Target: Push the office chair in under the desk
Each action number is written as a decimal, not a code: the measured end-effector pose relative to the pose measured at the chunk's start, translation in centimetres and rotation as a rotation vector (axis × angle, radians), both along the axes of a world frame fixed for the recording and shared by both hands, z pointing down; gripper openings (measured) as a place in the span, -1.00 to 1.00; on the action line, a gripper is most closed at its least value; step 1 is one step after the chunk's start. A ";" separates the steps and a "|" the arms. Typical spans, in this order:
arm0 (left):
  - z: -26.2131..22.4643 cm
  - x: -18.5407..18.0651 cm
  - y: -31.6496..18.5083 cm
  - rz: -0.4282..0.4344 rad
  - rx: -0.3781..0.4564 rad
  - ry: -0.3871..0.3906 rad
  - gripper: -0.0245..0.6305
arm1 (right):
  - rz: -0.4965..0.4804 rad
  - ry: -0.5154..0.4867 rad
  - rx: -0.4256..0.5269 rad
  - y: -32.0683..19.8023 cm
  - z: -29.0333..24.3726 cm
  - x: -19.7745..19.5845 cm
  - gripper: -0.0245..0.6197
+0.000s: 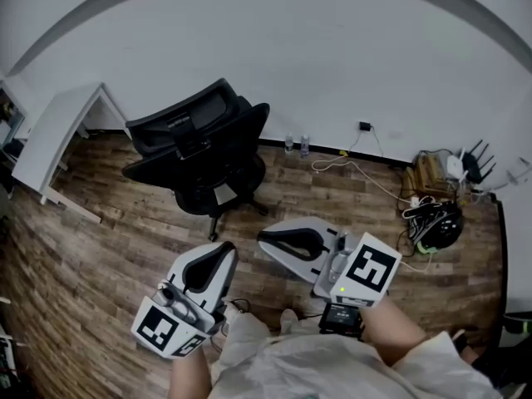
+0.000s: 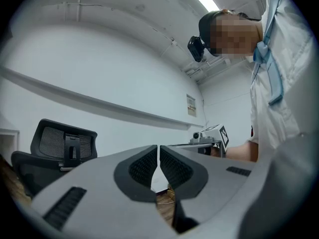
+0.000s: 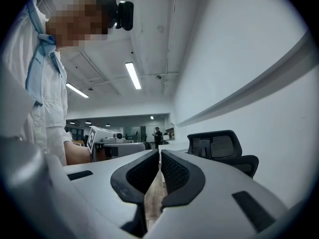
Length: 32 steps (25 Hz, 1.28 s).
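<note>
here one chair [image 1: 206,146], one desk [image 1: 51,136], two closed tools.

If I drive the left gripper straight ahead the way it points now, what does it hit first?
Probably the white wall: the left gripper aims at it, with the office chair well off to the left of that line. Depth is unclear, so treat this as likely.

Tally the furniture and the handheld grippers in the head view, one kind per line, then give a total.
Office chair: 1
Desk: 1
Grippers: 2 (left gripper, right gripper)
Total: 4
</note>
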<state>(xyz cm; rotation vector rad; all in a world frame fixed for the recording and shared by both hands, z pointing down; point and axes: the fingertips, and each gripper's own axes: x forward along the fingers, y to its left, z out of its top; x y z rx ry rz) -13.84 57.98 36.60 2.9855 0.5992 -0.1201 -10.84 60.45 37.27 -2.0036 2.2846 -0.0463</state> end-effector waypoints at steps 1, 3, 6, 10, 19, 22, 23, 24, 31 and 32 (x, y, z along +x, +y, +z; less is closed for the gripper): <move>0.2 -0.1 -0.2 -0.004 0.002 -0.001 -0.90 | 0.005 0.000 0.001 0.1 0.1 0.2 -0.81; 0.5 -0.4 -0.9 -0.013 -0.008 -0.003 -0.85 | 0.011 0.001 0.004 0.0 0.3 0.5 -0.81; 0.9 -0.2 -2.2 -0.033 -0.044 -0.005 -0.85 | -0.003 0.004 -0.005 -0.3 0.9 0.6 -0.81; 1.1 1.1 -3.5 -0.036 -0.050 0.005 -0.85 | -0.001 0.021 -0.021 -1.6 1.6 1.8 -0.82; 1.5 4.7 -7.2 -0.030 -0.044 -0.004 -0.85 | 0.018 0.005 -0.034 -5.0 1.7 5.7 -0.81; 1.9 5.2 -8.6 -0.038 -0.049 -0.008 -0.85 | 0.026 -0.013 -0.029 -6.1 1.9 6.7 -0.81; 1.8 5.3 -9.2 -0.044 -0.057 -0.006 -0.85 | 0.026 -0.019 -0.028 -6.5 2.0 7.0 -0.81; 1.8 5.5 -9.8 -0.051 -0.066 -0.003 -0.85 | 0.025 -0.024 -0.030 -6.8 2.1 7.3 -0.81; 1.8 6.8 -14.1 -0.104 -0.065 0.001 -0.81 | 0.045 -0.036 -0.034 -9.1 2.3 10.0 -0.81; 1.9 7.0 -14.8 -0.114 -0.065 -0.001 -0.80 | 0.046 -0.034 -0.038 -9.5 2.4 10.3 -0.81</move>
